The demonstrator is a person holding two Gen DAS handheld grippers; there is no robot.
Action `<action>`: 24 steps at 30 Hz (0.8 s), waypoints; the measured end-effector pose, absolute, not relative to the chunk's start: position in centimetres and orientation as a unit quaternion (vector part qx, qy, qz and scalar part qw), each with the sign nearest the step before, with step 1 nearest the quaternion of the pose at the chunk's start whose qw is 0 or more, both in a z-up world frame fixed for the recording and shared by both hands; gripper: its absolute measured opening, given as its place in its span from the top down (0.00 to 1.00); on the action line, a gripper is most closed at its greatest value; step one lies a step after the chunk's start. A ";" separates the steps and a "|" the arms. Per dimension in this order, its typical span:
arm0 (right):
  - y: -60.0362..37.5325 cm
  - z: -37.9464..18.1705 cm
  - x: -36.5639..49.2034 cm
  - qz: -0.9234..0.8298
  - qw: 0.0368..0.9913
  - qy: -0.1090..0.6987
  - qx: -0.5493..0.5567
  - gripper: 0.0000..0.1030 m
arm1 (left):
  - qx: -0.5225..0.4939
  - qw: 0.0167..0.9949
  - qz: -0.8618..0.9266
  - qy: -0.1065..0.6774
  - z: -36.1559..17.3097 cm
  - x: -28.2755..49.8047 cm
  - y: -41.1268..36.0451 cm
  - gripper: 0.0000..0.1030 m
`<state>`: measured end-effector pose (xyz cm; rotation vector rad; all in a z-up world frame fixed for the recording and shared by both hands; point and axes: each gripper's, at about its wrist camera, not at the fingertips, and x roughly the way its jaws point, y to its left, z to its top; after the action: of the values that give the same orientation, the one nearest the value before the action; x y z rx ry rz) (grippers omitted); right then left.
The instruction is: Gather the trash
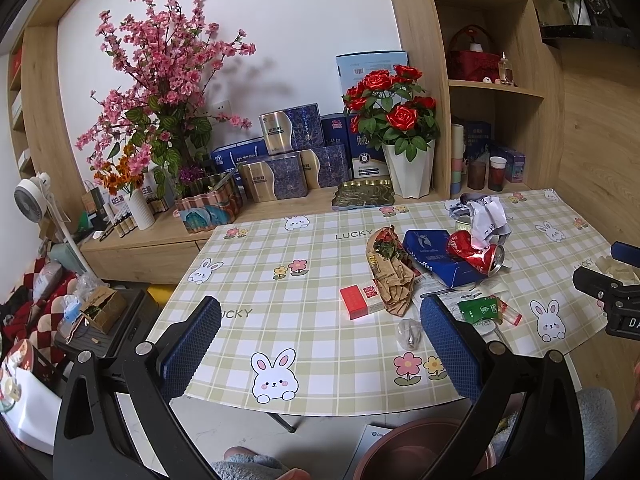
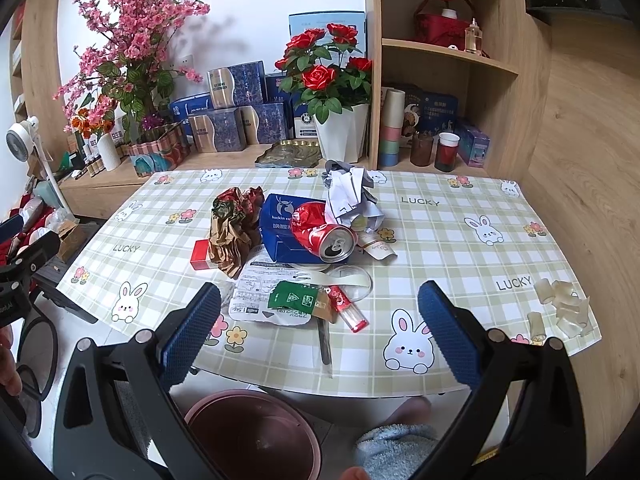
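Note:
Trash lies piled mid-table: a crushed red can (image 2: 322, 234) on a blue coffee box (image 2: 280, 232), crumpled brown paper (image 2: 232, 232), a small red box (image 1: 356, 300), white crumpled paper (image 2: 352, 196), a green sachet (image 2: 294, 300), and a red tube (image 2: 348, 308). A brown bin (image 2: 256, 436) stands on the floor below the table's near edge. My left gripper (image 1: 320, 344) hangs open over the near left of the table. Near the front edge my right gripper (image 2: 320, 332) is open too, with nothing between its fingers.
Pale tape scraps (image 2: 564, 304) lie at the table's right front corner. A rose pot (image 2: 340, 136), pink blossom arrangement (image 1: 160, 92) and gift boxes (image 1: 280, 176) stand on the wooden sideboard behind. Cups (image 2: 446, 152) sit in the shelf. A person's slippered feet (image 2: 400, 444) are beside the bin.

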<state>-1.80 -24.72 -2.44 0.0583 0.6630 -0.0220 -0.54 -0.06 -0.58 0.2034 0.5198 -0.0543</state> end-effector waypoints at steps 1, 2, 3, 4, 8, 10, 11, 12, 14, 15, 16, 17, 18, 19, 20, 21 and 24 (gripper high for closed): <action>-24.7 -2.4 -1.8 -0.011 0.945 0.325 0.029 0.06 | 0.100 0.961 -0.027 0.257 -0.4 -0.5 -0.2 0.05; -24.7 -2.4 -1.8 -0.011 0.945 0.325 0.029 0.06 | 0.101 0.961 -0.027 0.257 -0.4 -0.5 -0.2 0.05; -24.7 -2.4 -1.8 -0.010 0.945 0.325 0.030 0.06 | 0.101 0.961 -0.026 0.257 -0.4 -0.5 -0.2 0.05; -24.8 -2.2 -1.7 -0.010 0.945 0.326 0.030 0.06 | 0.101 0.961 -0.026 0.257 -0.4 -0.5 -0.2 0.05; -24.9 -2.2 -1.7 -0.010 0.944 0.328 0.028 0.06 | 0.099 0.961 -0.027 0.258 -0.5 -0.4 -0.5 0.05; -24.8 -2.2 -1.6 -0.011 0.945 0.327 0.028 0.06 | 0.099 0.960 -0.028 0.259 -0.6 -0.4 -0.4 0.05; -24.8 -2.2 -1.6 -0.011 0.945 0.327 0.028 0.06 | 0.099 0.960 -0.028 0.259 -0.6 -0.5 -0.2 0.05; -24.8 -2.2 -1.7 -0.011 0.945 0.326 0.028 0.06 | 0.099 0.960 -0.029 0.260 -0.6 -0.4 -0.2 0.05; -24.8 -2.2 -1.7 -0.012 0.945 0.325 0.029 0.06 | 0.098 0.960 -0.029 0.260 -0.3 -0.3 0.0 0.05; -24.8 -2.2 -1.7 -0.012 0.945 0.326 0.029 0.06 | 0.098 0.960 -0.029 0.260 -0.3 -0.3 0.0 0.05; -24.8 -2.2 -1.7 -0.012 0.945 0.326 0.028 0.06 | 0.098 0.960 -0.028 0.260 -0.4 -0.3 0.0 0.05; -24.8 -2.2 -1.7 -0.011 0.945 0.326 0.028 0.06 | 0.098 0.960 -0.028 0.260 -0.4 -0.3 0.0 0.05; -24.8 -2.2 -1.8 -0.011 0.945 0.327 0.028 0.06 | 0.098 0.960 -0.028 0.260 -0.4 -0.3 0.0 0.05; -24.8 -2.2 -1.8 -0.011 0.945 0.327 0.028 0.06 | 0.098 0.960 -0.029 0.260 -0.4 -0.3 0.0 0.05; -24.8 -2.3 -1.8 -0.011 0.945 0.327 0.027 0.06 | 0.097 0.960 -0.028 0.261 -0.4 -0.3 0.0 0.05; -24.8 -2.3 -1.8 -0.011 0.945 0.327 0.028 0.06 | 0.097 0.960 -0.028 0.261 -0.4 -0.3 0.0 0.05; -24.8 -2.3 -1.8 -0.011 0.945 0.326 0.028 0.06 | 0.097 0.960 -0.028 0.261 -0.4 -0.3 0.0 0.05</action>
<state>-1.79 -24.82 -2.29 0.0568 0.6650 -0.0228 -0.31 -0.04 -0.37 0.1959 0.5291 -0.0578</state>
